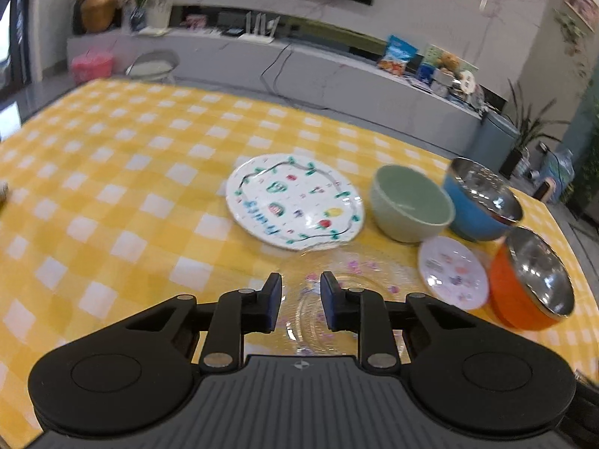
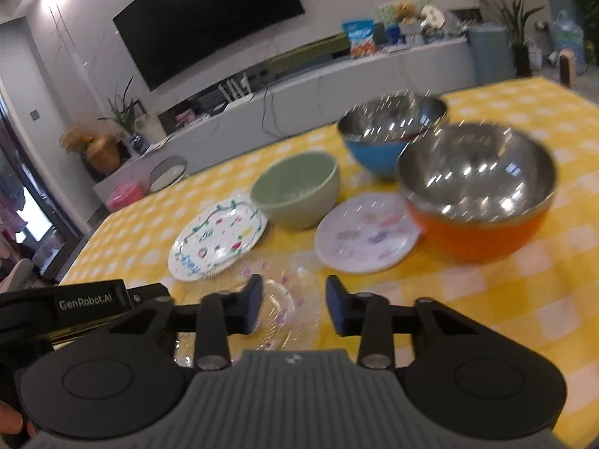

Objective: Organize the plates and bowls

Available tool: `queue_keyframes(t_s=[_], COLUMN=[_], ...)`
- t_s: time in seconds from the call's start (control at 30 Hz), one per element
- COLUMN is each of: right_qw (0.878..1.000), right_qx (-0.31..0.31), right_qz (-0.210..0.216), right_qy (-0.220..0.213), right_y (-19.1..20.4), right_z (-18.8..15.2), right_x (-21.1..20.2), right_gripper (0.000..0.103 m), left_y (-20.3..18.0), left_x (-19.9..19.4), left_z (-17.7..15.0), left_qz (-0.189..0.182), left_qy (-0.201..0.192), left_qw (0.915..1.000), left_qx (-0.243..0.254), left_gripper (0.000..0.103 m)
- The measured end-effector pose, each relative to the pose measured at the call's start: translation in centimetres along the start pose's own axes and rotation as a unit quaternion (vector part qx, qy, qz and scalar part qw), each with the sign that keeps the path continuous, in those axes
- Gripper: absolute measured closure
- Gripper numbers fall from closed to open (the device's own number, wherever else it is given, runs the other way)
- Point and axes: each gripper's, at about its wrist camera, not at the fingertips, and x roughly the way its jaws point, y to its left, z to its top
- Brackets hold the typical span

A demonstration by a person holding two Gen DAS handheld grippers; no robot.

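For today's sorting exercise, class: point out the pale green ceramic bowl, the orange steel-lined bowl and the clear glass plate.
Pale green ceramic bowl (image 1: 411,202): left wrist view, inner wall.
Orange steel-lined bowl (image 2: 475,183): right wrist view, steel inside.
Clear glass plate (image 1: 359,280): left wrist view, patterned centre.

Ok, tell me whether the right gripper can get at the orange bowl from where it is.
Probably yes. The right gripper hovers over the clear glass plate, jaws apart and empty, and only bare tablecloth lies between it and the orange bowl.
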Motion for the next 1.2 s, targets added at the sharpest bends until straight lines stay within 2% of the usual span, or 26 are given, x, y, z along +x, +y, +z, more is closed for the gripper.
queue_keyframes(t_s=[0.1, 0.3, 0.47, 0.53, 0.93, 1.2], right_qw=[1.000, 0.999, 0.998, 0.998, 0.996, 0.996], right_qx=[0.020, 0.045, 0.052, 0.053, 0.077, 0.081], right_qz=[0.010, -0.002, 0.008, 0.009, 0.012, 0.022], right_qy=[0.015, 0.028, 0.030, 0.032, 0.040, 0.040], right_y=[-0.4, -1.4, -1.8, -1.9, -2.8, -2.6], right_z=[-0.4, -1.3, -1.5, -1.6, -1.6, -1.2], right_x=[1.5, 3.0, 3.3, 3.4, 3.5, 2.7], right_gripper=[0.073, 0.073, 0.081, 0.086, 0.095, 0.095], left_y=[0.9, 1.7, 1.9, 2.0, 2.8, 3.1], left_x=[0.9, 2.0, 2.3, 2.4, 2.5, 1.3], left_z=[-0.6, -1.6, -1.8, -1.9, -2.0, -2.4], left_qz=[0.007, -0.007, -0.013, -0.016, -0.027, -0.029], left_qy=[0.004, 0.018, 0.014, 0.014, 0.016, 0.016], left_qw=[0.9999, 0.9993, 0.9993, 0.9993, 0.9978, 0.9976], left_qx=[-0.011, -0.031, -0.032, -0.032, -0.058, -0.060], left_gripper=[0.074, 0.074, 0.074, 0.082, 0.088, 0.088])
